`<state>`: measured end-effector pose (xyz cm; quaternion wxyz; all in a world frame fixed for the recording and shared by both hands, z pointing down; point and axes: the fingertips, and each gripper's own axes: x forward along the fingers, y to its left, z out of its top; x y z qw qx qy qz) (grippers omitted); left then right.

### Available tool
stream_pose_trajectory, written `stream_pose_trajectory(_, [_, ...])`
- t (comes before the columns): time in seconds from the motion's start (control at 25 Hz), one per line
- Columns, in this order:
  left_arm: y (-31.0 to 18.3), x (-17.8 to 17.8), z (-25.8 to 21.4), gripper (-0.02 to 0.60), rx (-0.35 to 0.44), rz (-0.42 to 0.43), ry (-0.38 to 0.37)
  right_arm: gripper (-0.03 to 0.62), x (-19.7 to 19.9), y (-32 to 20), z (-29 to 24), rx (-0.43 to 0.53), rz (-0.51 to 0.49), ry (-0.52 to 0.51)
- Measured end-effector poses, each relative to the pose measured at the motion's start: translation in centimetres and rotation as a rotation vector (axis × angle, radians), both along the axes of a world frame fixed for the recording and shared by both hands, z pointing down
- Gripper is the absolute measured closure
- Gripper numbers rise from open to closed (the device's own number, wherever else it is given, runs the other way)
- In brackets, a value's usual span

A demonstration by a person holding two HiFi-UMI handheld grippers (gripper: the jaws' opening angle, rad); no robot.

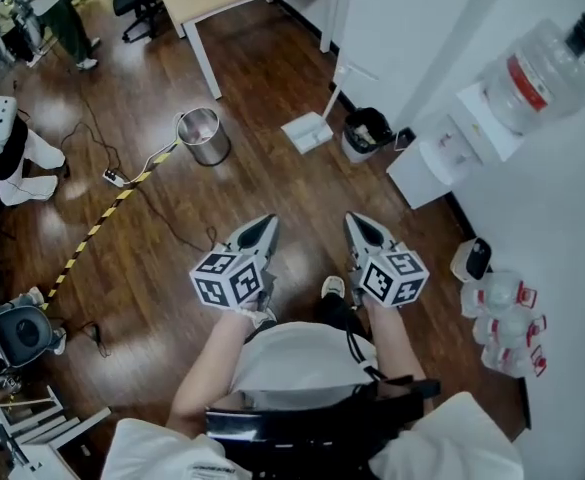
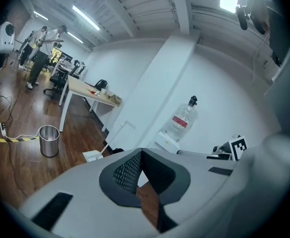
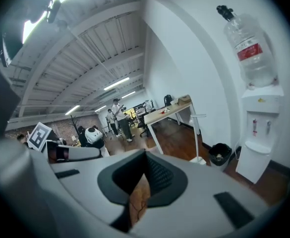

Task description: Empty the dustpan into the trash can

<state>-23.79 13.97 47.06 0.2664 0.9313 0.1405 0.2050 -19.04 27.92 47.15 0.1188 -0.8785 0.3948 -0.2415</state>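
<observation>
Trash can (image 1: pixel 357 152), pale scraps inside, stands beside white dustpan (image 1: pixel 307 133)

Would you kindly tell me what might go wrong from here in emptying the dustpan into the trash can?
1. The dustpan has a thin handle; the shut left gripper and right gripper may grip it poorly and spill.
2. The trash can is small, close by the water dispenser: contents may miss.
3. The loose cable on the floor could catch a foot.
</observation>
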Motion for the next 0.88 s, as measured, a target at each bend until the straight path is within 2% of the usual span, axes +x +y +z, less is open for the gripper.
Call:
stream_pose_trajectory(0.32, [-1.4, -3.1, 0.1, 0.593, -0.010, -0.007, 0.013, 0.594, -3.3, -0.8, 0.4, -0.047, 0.014, 0.008])
stream_pose_trajectory(0.88, [-2.7, -2.4, -1.6, 0.592, -0.012, -0.023, 0.056, 0.594, -2.0, -2.9, -1.1, -0.056, -0.010, 0.044])
